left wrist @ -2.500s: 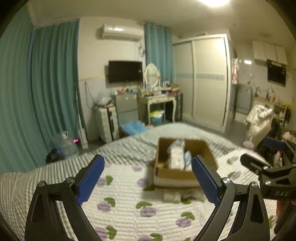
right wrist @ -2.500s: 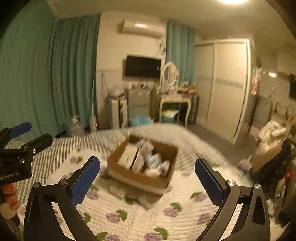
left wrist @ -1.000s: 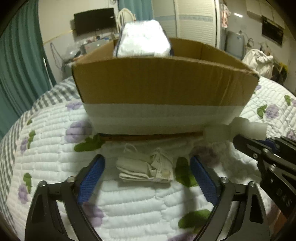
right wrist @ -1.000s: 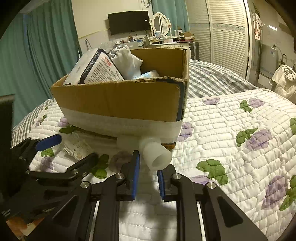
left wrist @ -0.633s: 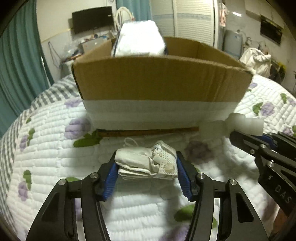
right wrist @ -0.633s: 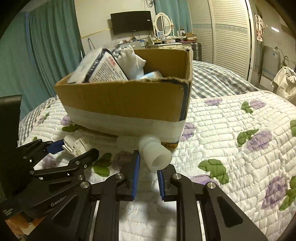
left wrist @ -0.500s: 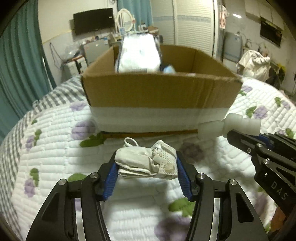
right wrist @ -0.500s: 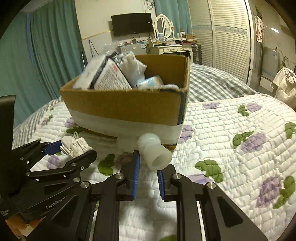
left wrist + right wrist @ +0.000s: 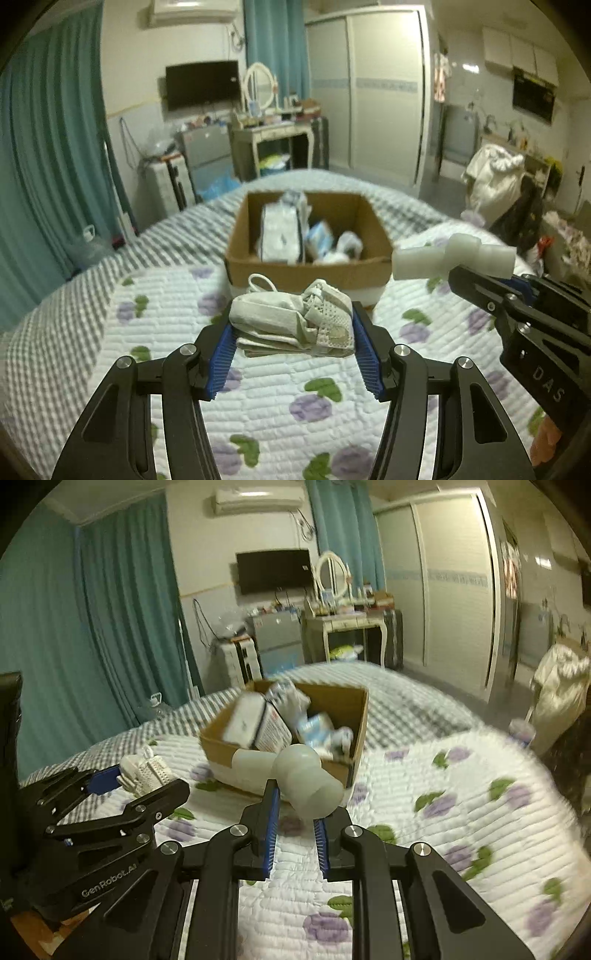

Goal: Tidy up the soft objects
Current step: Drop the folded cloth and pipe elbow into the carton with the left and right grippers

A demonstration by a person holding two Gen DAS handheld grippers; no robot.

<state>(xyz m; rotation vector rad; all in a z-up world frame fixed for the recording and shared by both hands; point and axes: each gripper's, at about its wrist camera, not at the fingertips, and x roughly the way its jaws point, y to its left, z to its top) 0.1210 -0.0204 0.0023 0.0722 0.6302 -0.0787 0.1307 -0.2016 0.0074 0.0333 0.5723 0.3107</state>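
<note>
My left gripper point(image 9: 291, 343) is shut on a folded white cloth bundle point(image 9: 291, 321) with lace trim and holds it above the quilt. It also shows in the right wrist view point(image 9: 146, 770). My right gripper point(image 9: 295, 823) is shut on a white T-shaped foam tube point(image 9: 299, 775), raised in front of the box; the tube shows at the right of the left wrist view point(image 9: 450, 258). An open cardboard box point(image 9: 310, 269) with several white and blue packets stands on the bed ahead, also in the right wrist view point(image 9: 354, 716).
The bed has a white quilt point(image 9: 288, 398) with purple flowers and a grey checked blanket point(image 9: 155, 251) beyond. Teal curtains point(image 9: 44, 166) hang at left. A dresser point(image 9: 273, 136), wardrobe point(image 9: 369, 92) and a chair with clothes point(image 9: 495, 184) stand past the bed.
Both grippers shut on their items, then rose and drew back from the box. The box now looks smaller and lower, and its inside shows.
</note>
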